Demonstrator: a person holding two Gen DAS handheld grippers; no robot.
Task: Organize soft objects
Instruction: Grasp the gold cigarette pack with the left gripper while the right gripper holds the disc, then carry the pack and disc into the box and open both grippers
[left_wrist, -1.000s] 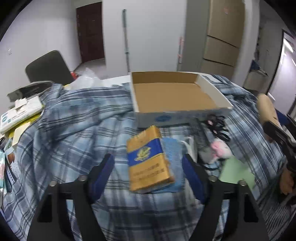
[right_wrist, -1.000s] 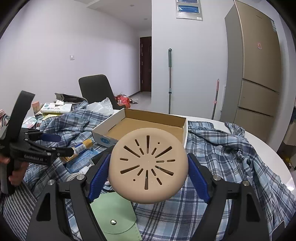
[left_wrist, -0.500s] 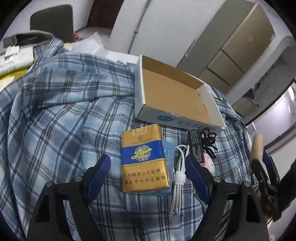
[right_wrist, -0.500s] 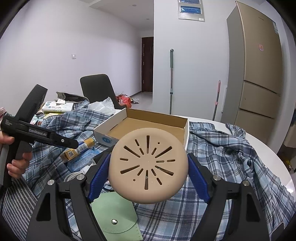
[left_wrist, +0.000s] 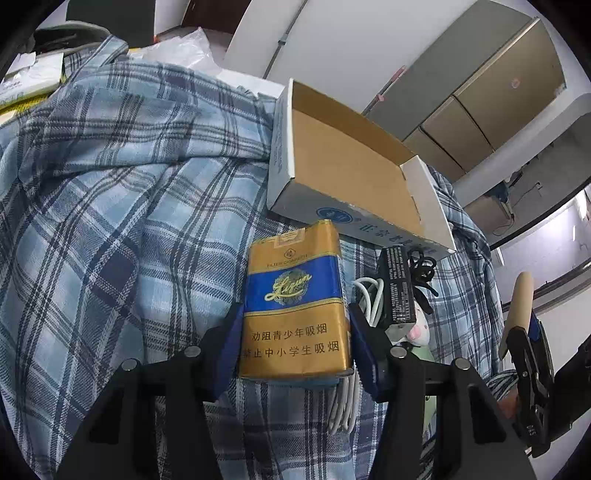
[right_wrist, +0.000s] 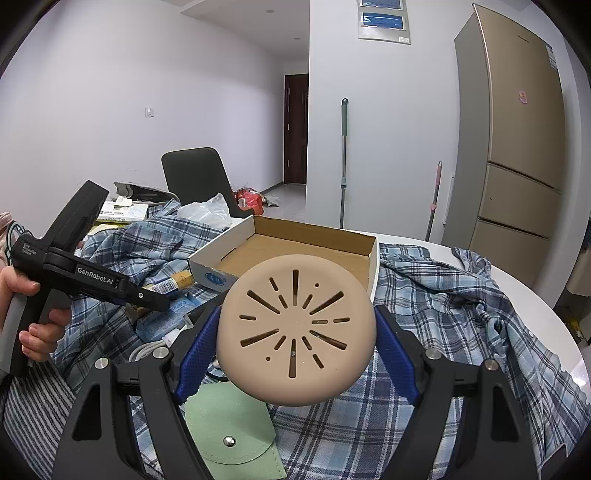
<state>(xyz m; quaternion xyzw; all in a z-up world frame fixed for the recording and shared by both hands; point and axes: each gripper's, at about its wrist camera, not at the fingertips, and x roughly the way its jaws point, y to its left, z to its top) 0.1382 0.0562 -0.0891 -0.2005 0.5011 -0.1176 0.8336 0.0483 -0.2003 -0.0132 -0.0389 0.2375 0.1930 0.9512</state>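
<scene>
Spread across the table: a plaid shirt (left_wrist: 110, 221), rumpled, apt to snag or drag along under a lift. On it, an open box (left_wrist: 354, 173), empty inside. Clamped in the right gripper (right_wrist: 295, 339), a tan slotted disc (right_wrist: 295, 332), held clear before the box. Just closing from wide, the left gripper (left_wrist: 295, 339), pads at both sides of a gold pack (left_wrist: 295, 302) lying just beside the box; soft wrapper, likely to crush or slip if squeezed off-centre. Beside the pack, a white cable (left_wrist: 365, 295), easily caught.
</scene>
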